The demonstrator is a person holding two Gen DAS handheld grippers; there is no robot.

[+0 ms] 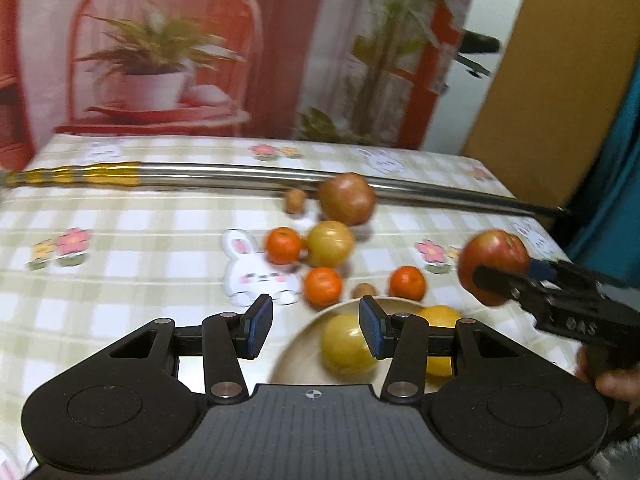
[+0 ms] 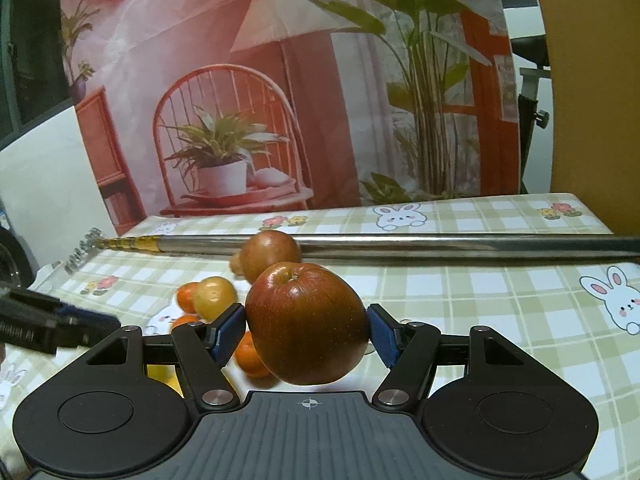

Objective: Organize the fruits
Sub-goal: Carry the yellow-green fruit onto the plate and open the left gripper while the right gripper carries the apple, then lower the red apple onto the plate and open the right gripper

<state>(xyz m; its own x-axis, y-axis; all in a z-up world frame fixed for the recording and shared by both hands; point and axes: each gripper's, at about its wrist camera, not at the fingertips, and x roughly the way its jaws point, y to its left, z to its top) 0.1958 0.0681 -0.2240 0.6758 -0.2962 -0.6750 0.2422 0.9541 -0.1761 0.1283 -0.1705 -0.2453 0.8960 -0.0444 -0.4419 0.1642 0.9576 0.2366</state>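
My right gripper (image 2: 306, 330) is shut on a large red apple (image 2: 308, 324) and holds it above the checked tablecloth. The left wrist view shows that same apple (image 1: 494, 266) at the right, in the right gripper (image 1: 512, 274). My left gripper (image 1: 316, 326) is open with nothing between its fingers, above a wooden plate (image 1: 288, 356). On the plate lie a yellow-green fruit (image 1: 346, 346) and a yellow fruit (image 1: 440, 318). Beyond the plate sit a red-brown apple (image 1: 347, 199), a yellow apple (image 1: 330, 243) and three oranges (image 1: 283, 245) (image 1: 323, 286) (image 1: 407, 282).
A long metal pole (image 1: 260, 172) with a gold-wrapped end lies across the table behind the fruit. Two small brown nuts (image 1: 295, 201) (image 1: 364, 290) lie among the fruit. A printed backdrop of a chair and plants stands at the far edge. A person's hand (image 1: 612, 384) grips the right tool.
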